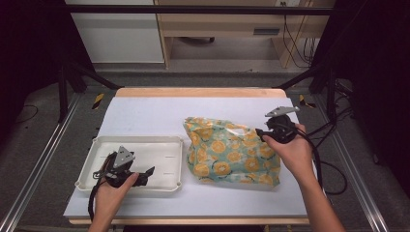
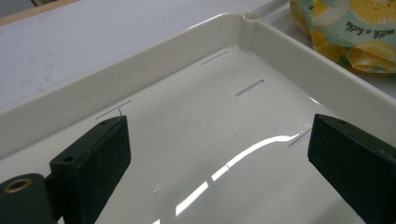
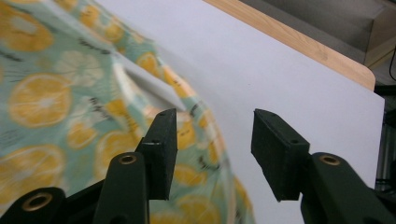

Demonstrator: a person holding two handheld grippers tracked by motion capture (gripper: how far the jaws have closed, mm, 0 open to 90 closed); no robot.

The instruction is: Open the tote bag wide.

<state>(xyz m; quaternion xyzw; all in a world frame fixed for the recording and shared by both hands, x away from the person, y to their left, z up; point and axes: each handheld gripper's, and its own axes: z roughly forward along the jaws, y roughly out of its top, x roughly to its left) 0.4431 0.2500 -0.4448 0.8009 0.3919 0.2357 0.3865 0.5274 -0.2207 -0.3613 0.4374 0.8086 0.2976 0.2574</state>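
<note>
**Right gripper at the handle end of the printed bag, left gripper over the tray**

We see a white table (image 1: 145, 116) with a wooden edge at its far side. On it lie two things: a white plastic tray (image 1: 159, 142) on the left and a bag (image 1: 227, 154) with an orange-slice print on a pale green ground on the right. The bag lies just beside the tray, and from the high view we cannot tell whether the two touch. It looks partly filled and crumpled.

The right gripper (image 1: 263, 133) is held by the right hand (image 1: 292, 150) at the far right part of the bag, close to where a cut-out handle opens in the material. In the right gripper view its two jaws stand partly apart. The bag (image 3: 70, 107) is behind and beside the left-hand jaw, and the handle hole (image 3: 149, 88) shows just above that jaw. The gap between the jaws shows mostly the bare white table (image 3: 280, 70). This view is a little blurred, so we can only say that the pads seem not to press on the bag; no material is clamped between them.

The left gripper (image 1: 147, 171) is held by the left hand (image 1: 113, 191) above the near part of the tray. In the left gripper view the jaws stand wide apart with nothing between them, and under them is the glossy tray floor (image 2: 210, 140) with its narrow slots. A corner of the bag (image 2: 350, 32) shows beyond the tray wall at the upper right of that view.
</note>
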